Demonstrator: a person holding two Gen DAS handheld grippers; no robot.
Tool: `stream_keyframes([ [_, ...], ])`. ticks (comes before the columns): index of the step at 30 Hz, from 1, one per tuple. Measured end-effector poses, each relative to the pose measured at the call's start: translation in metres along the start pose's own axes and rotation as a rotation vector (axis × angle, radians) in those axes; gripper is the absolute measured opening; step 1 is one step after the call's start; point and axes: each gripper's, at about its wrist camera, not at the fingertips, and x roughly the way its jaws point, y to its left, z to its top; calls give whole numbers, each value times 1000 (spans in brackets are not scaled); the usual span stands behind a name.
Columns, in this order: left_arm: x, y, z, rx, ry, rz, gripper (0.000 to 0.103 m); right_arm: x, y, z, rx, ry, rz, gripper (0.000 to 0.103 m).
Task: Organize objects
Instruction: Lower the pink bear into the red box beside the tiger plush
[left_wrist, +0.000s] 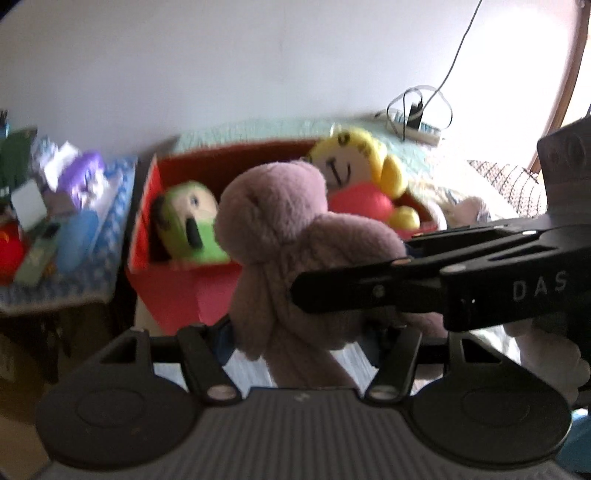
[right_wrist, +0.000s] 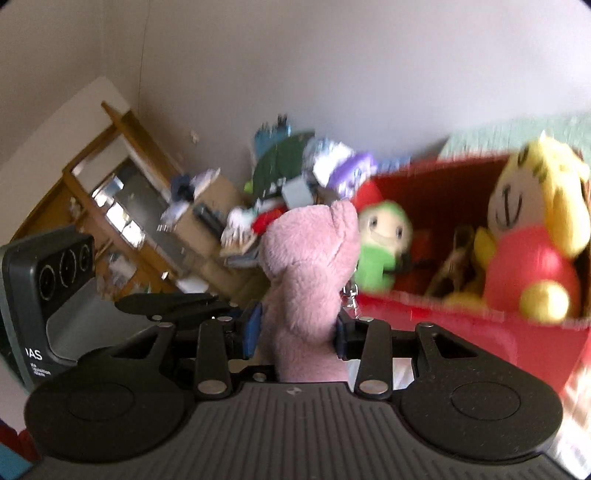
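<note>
A pink plush toy (left_wrist: 288, 236) hangs between both grippers in front of a red box (left_wrist: 173, 291). My left gripper (left_wrist: 295, 339) is shut on its lower part, with the fingertips hidden behind the plush. My right gripper (right_wrist: 299, 332) is shut on the same pink plush toy (right_wrist: 310, 266); its blue pads (right_wrist: 253, 328) press both sides. In the left wrist view the right gripper's black fingers (left_wrist: 369, 288) reach in from the right across the plush. The red box (right_wrist: 461, 328) holds a green plush (left_wrist: 192, 225) and a yellow-haired doll (left_wrist: 354, 162).
A cluttered side table (left_wrist: 55, 229) with bottles and packets stands left of the box. A power strip with cables (left_wrist: 417, 125) lies on the bed behind. A wooden shelf unit (right_wrist: 122, 206) stands at the left in the right wrist view.
</note>
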Motion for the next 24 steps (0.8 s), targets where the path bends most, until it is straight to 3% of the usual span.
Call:
stream_keyframes([
  [11, 24, 14, 65, 64, -116, -39, 64, 11, -14, 42, 23, -184, -193, 42],
  [17, 52, 17, 88, 95, -121, -57, 64, 22, -31, 50, 65, -215, -267, 42],
  [24, 92, 23, 98, 108, -64, -81, 65, 37, -56, 45, 107, -190, -355, 42],
])
